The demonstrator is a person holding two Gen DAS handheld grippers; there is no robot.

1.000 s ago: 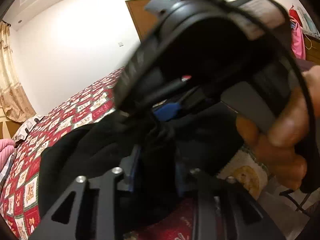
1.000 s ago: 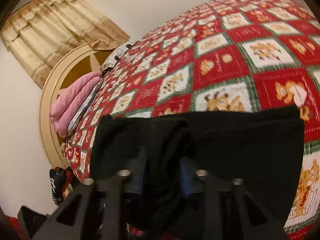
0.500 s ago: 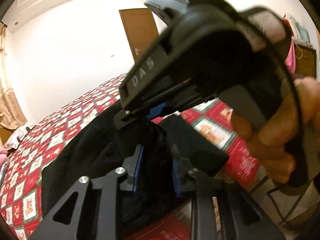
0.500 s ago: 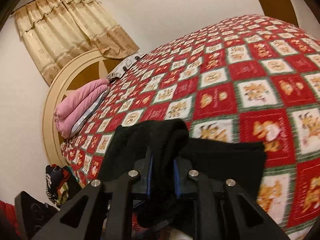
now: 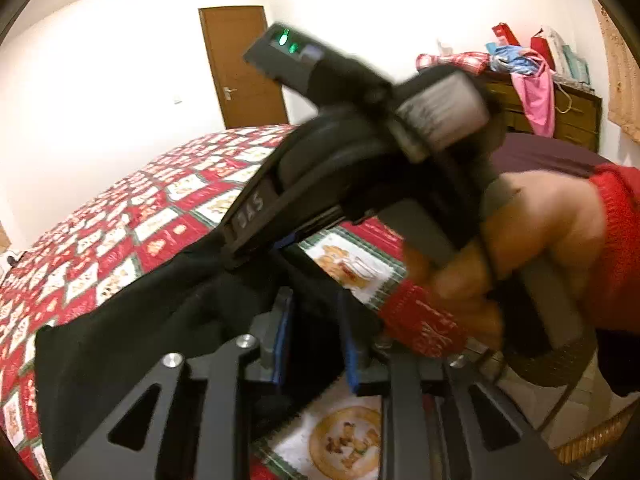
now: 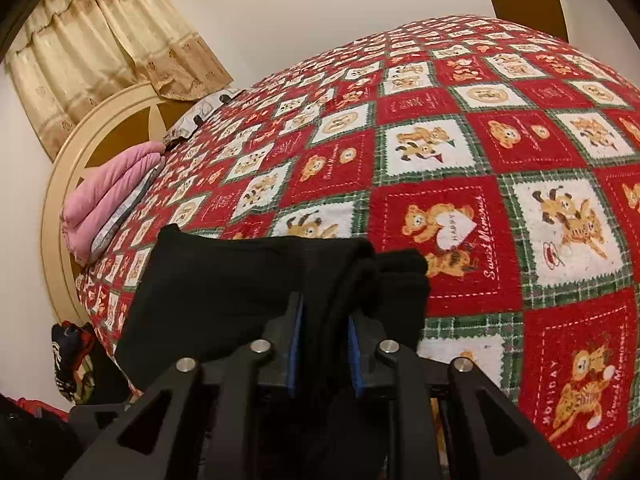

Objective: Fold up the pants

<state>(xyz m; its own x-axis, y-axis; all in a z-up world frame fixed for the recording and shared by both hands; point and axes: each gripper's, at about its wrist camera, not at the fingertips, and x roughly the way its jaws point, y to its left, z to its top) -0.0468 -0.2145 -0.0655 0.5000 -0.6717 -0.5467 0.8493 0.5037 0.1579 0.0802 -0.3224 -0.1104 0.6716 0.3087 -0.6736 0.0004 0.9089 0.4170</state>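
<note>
Black pants lie folded near the front edge of a bed with a red teddy-bear quilt. My right gripper is shut on a bunched edge of the pants. In the left wrist view the pants stretch to the left over the quilt. My left gripper is shut on the pants' near edge. The right gripper's black body and the hand in a red sleeve fill the view just above and right of it.
A folded pink blanket lies by the round cream headboard, with curtains behind. A brown door and a dresser piled with clothes and bags stand at the far side. Dark clothes lie on the floor.
Both grippers have kept their hold on the pants and carried the edge lower toward the quilt. The right gripper has shifted right across the left view, showing more of the room.
</note>
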